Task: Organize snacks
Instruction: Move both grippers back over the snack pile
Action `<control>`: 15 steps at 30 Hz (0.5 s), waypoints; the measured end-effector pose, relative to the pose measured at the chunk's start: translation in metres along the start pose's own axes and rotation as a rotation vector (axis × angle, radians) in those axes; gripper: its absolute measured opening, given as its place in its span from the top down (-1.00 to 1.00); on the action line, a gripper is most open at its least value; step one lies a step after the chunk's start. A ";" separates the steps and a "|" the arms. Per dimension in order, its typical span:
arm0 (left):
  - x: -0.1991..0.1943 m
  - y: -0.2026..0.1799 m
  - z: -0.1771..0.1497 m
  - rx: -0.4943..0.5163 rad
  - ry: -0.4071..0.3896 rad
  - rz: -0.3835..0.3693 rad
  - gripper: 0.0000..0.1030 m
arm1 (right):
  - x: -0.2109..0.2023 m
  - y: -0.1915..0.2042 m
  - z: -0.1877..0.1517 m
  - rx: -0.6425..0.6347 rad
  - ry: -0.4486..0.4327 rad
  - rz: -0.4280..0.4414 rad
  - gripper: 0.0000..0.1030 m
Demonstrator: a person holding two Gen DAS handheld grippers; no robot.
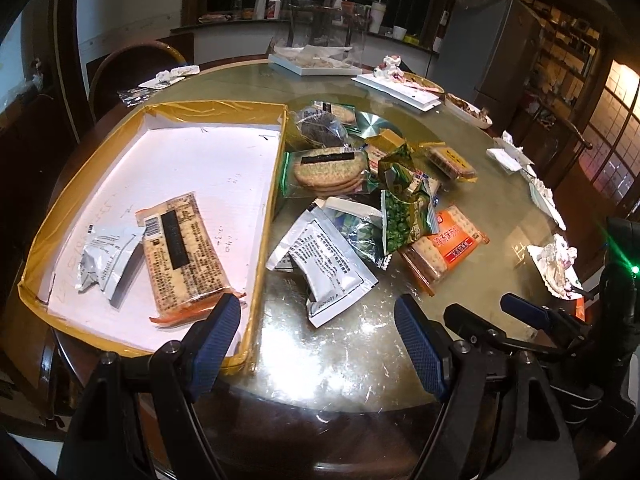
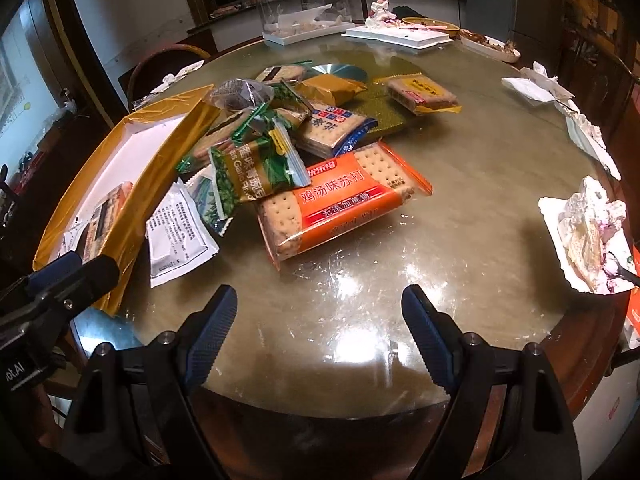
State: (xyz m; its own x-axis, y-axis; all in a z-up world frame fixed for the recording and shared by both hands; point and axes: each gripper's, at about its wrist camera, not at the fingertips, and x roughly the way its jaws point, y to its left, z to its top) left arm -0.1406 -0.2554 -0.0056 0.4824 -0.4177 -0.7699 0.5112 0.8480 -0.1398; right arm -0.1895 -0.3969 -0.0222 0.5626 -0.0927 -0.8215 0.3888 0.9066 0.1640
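Note:
A gold-rimmed white tray [image 1: 208, 160] lies on the round table's left; it holds a cracker pack [image 1: 184, 252] and a small silver packet [image 1: 106, 260]. A heap of snacks lies to its right: a white sachet [image 1: 324, 264], a green pea bag [image 1: 404, 208], an orange cracker pack [image 1: 452, 244] [image 2: 340, 200], round biscuits [image 1: 328, 172]. My left gripper [image 1: 318, 320] is open and empty, over the tray's near right corner. My right gripper [image 2: 320, 312] is open and empty, above bare table just in front of the orange pack. The tray [image 2: 132, 184] also shows in the right wrist view.
A paper plate with cake leftovers [image 2: 588, 236] sits at the right edge. Crumpled napkins [image 2: 532, 84], white trays [image 2: 400, 36] and a clear box [image 2: 304, 4] stand at the far side. A chair [image 1: 132, 68] stands behind the tray.

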 end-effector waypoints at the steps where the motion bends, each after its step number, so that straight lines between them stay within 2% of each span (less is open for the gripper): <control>1: 0.002 -0.001 0.000 0.003 0.006 0.004 -0.54 | 0.002 -0.001 -0.001 0.000 0.004 0.007 -0.65; 10: 0.013 -0.018 -0.001 0.066 0.016 0.117 -0.54 | 0.009 -0.016 -0.001 0.038 -0.003 0.035 -0.65; 15: 0.012 -0.020 0.000 0.069 0.024 0.132 -0.54 | 0.009 -0.021 0.000 0.053 -0.013 0.042 -0.65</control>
State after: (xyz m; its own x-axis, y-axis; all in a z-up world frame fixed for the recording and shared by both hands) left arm -0.1453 -0.2774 -0.0121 0.5314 -0.2956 -0.7939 0.4929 0.8701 0.0060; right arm -0.1925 -0.4166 -0.0324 0.5884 -0.0604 -0.8063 0.4021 0.8870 0.2270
